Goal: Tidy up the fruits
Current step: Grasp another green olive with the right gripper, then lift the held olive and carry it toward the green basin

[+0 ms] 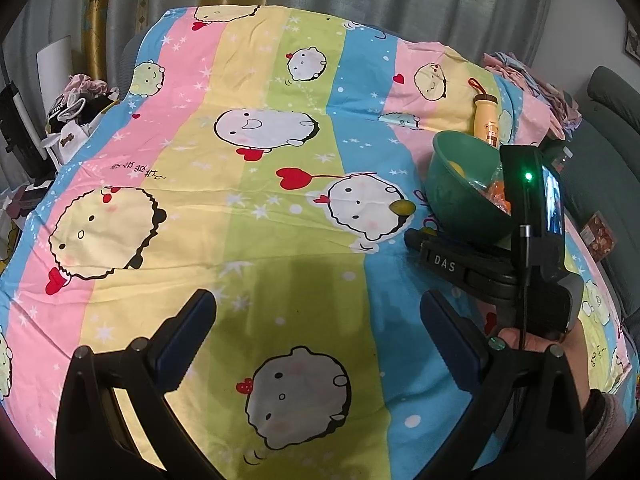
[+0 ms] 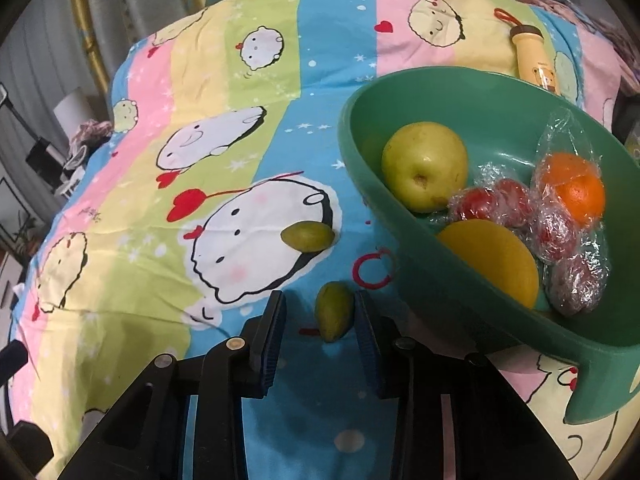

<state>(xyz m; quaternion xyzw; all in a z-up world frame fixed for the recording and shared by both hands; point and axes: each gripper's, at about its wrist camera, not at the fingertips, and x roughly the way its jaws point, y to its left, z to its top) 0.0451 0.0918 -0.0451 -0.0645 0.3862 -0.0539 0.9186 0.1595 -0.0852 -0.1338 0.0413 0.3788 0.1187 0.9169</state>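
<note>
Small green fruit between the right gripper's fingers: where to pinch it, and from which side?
Pinch the small green fruit across its narrow middle, coming down from above and the near side as the right gripper already points. It lies lengthwise along the fingers on the sheet, so its long flanks face the pads. The right flank sits near one pad; the left shows a gap.

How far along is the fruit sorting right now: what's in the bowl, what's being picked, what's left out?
Done: the green bowl holds a pear, an orange, a yellow fruit and wrapped red fruits.
In hand: the right tongs bracket a small green fruit lying on the sheet; a gap shows on one side, so no firm grip.
Left: a second small green fruit. The left tongs are open and empty.
</note>
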